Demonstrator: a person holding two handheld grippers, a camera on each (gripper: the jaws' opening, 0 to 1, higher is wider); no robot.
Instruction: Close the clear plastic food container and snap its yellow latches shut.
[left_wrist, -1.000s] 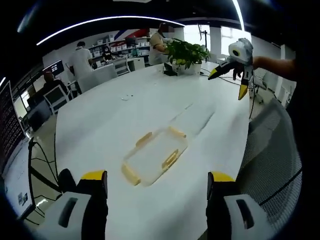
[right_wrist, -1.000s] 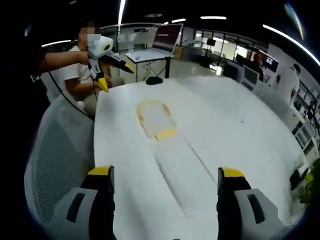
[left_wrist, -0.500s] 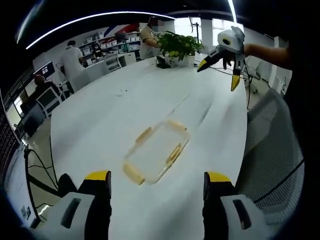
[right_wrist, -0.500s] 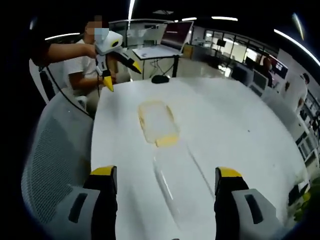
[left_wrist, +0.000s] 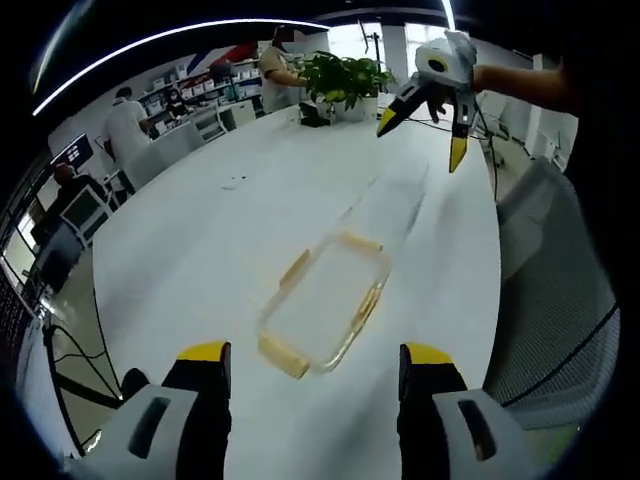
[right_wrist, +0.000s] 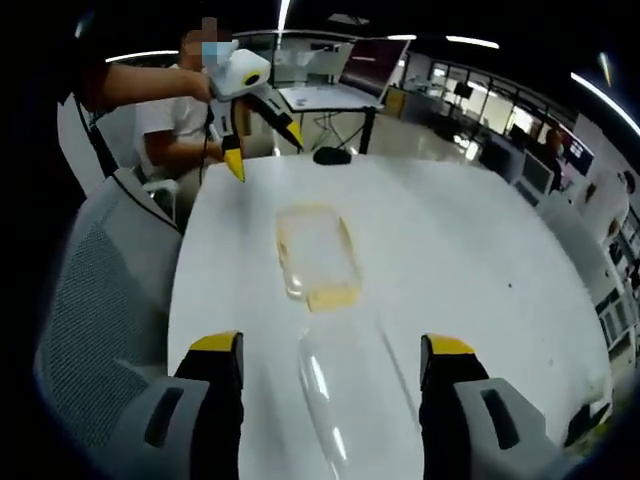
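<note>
1. The left gripper has its two yellow-tipped jaws wide apart, with nothing between them. It hangs over the white table and touches nothing.

2. The right gripper is the same: jaws spread, nothing held, up in the air.

3. Just past the left gripper's jaws lies the clear plastic container. It sits flat on the table with yellow latches on its edges. It is near the side of the table where a grey mesh chair stands.

4. Past the container lies a clear lid, flat on the table and hard to see. It looks apart from the container, or maybe just touching its end. I cannot tell which.

5. I think the job has not begun. The lid is off and no latch is pushed down. Next, one gripper should come down and pinch the lid by its edge, then lift it over the container. The lid is thin and see-through, so it may slip.

6. The right gripper view looks the other way. There the lid lies between its own jaws and the container is farther off. The left gripper shows up high with open jaws, near a seated person.

7. The left gripper view shows a potted plant at the far end, and the right gripper up high.
</note>
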